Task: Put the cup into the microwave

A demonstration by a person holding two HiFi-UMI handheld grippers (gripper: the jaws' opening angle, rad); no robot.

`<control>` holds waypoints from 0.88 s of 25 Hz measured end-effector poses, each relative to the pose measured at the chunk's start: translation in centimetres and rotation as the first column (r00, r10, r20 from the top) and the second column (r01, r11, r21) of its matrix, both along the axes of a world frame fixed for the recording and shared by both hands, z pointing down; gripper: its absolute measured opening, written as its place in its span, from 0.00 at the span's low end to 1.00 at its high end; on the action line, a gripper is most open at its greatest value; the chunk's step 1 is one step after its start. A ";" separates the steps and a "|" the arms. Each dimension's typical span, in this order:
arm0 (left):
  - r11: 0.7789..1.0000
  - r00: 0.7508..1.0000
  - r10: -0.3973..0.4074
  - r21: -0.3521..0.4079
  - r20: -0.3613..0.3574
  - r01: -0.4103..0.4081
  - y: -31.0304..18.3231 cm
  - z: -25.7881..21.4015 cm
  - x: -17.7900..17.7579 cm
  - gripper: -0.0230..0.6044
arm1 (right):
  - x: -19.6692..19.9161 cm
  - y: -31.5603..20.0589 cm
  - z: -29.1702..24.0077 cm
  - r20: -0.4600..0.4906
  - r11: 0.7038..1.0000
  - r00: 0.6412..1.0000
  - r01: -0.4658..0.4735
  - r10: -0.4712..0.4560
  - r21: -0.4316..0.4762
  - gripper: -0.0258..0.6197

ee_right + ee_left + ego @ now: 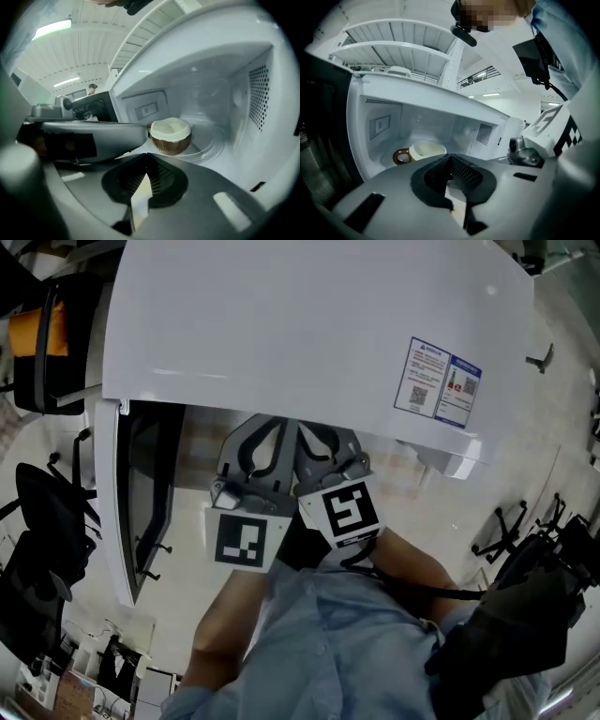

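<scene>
The white microwave (281,324) stood with its door (150,493) swung open. The left gripper (451,161) and the right gripper (147,169) hovered side by side at its mouth, each with jaws together on nothing. Inside, the brown, white-lined cup (171,136) sat upright on the glass turntable (213,143).

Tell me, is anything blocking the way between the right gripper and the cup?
Nothing visible does. The cup sits on the turntable inside the open microwave, and the space from the right gripper to it is free. The left gripper is off to the side, not in front of the cup.
</scene>
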State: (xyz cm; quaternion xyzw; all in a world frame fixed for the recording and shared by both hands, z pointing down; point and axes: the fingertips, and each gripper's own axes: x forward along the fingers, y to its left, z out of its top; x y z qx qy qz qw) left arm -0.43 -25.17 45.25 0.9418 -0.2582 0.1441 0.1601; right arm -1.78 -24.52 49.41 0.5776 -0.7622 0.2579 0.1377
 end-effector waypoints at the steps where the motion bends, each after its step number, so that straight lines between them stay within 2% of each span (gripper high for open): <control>1: 1.000 1.000 -0.012 0.011 -0.001 0.012 0.8 -0.7 0.0 0.04 | -0.2 0.7 -0.6 0.010 1.000 1.000 0.024 -0.024 0.009 0.04; 7: 0.989 0.992 -0.122 0.088 -0.016 0.123 6.4 -6.0 -0.6 0.04 | -0.4 6.2 -5.9 0.040 0.986 0.989 0.141 -0.145 0.087 0.04; 14: 0.934 0.954 -0.296 0.194 -0.054 0.301 13.8 -12.6 -1.6 0.04 | 0.8 11.9 -13.4 0.012 0.930 0.957 0.278 -0.289 0.240 0.04; 16: 0.908 0.934 -0.350 0.219 -0.068 0.356 15.9 -15.0 -2.3 0.04 | 1.2 13.5 -16.1 -0.011 0.908 0.950 0.300 -0.311 0.291 0.04; 22: 0.806 0.877 -0.462 0.350 -0.133 0.477 19.6 -22.1 -4.2 0.04 | 0.3 17.0 -22.6 -0.066 0.839 0.921 0.377 -0.383 0.393 0.04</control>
